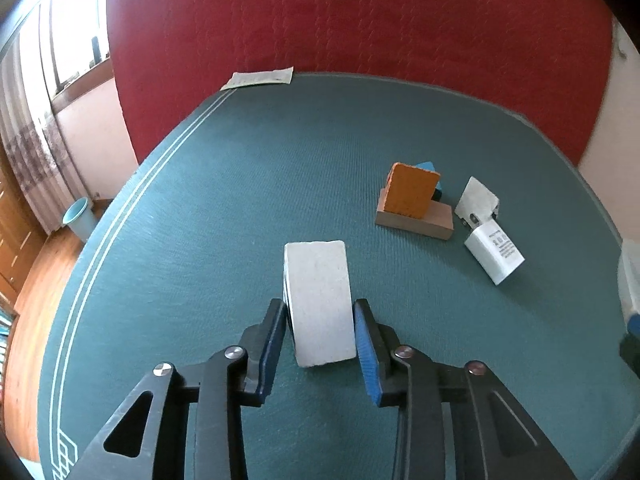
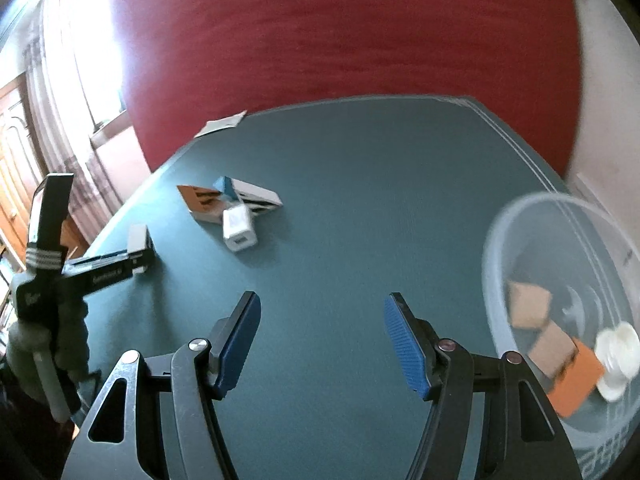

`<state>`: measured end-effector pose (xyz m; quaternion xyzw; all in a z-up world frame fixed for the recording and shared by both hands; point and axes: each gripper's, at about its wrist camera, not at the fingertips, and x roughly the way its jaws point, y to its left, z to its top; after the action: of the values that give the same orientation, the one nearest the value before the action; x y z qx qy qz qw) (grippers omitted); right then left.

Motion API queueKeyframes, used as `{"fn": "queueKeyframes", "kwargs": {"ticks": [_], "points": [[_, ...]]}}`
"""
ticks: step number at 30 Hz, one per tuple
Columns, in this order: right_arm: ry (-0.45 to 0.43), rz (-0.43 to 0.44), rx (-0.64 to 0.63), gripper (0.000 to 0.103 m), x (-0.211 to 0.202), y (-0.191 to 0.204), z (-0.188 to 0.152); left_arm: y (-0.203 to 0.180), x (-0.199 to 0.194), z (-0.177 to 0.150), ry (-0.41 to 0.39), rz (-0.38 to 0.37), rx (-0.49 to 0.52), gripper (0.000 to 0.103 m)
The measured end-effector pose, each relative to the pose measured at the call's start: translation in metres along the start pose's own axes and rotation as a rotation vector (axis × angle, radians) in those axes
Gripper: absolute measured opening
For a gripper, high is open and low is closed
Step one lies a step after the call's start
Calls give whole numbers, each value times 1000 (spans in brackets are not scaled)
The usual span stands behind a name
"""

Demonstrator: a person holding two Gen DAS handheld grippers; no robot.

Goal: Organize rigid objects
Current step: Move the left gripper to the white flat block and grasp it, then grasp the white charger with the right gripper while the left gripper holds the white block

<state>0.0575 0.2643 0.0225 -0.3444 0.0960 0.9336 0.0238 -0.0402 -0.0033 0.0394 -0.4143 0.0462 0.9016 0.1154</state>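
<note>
My left gripper (image 1: pixel 320 310) is shut on a white rectangular block (image 1: pixel 320 300), its blue pads pressing both long sides over the green table mat (image 1: pixel 220 200). Further right lie an orange block (image 1: pixel 412 190) leaning on a flat wooden block (image 1: pixel 416 222), a blue piece (image 1: pixel 430 168) behind them, and a white charger (image 1: pixel 494 254). My right gripper (image 2: pixel 322 328) is open and empty above the mat. In the right wrist view the left gripper (image 2: pixel 132 264) holds the white block (image 2: pixel 138 240) at the left, with the pile (image 2: pixel 232 208) beyond.
A clear plastic bowl (image 2: pixel 520 224) at the right holds two wooden blocks, an orange block (image 2: pixel 576 380) and a white round piece (image 2: pixel 616 354). A paper slip (image 1: pixel 260 77) lies at the mat's far edge. A red cloth (image 1: pixel 360 20) hangs behind. A blue bin (image 1: pixel 78 216) stands on the floor.
</note>
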Motion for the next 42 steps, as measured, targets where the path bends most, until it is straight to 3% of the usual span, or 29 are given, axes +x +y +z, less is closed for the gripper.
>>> {"fn": "queueKeyframes", "kwargs": {"ticks": [11, 19, 24, 31, 42], "points": [[55, 59, -71, 65, 63, 46, 33, 7, -7, 0, -29, -54, 17, 31], [71, 62, -146, 53, 104, 75, 52, 11, -5, 0, -30, -75, 16, 32], [84, 40, -174, 47, 125, 83, 58, 18, 6, 1, -3, -65, -6, 49], [115, 32, -187, 35, 133, 80, 55, 19, 10, 2, 12, -64, -24, 54], [116, 74, -181, 33, 117, 71, 41, 16, 10, -3, 19, -40, -35, 56]]}}
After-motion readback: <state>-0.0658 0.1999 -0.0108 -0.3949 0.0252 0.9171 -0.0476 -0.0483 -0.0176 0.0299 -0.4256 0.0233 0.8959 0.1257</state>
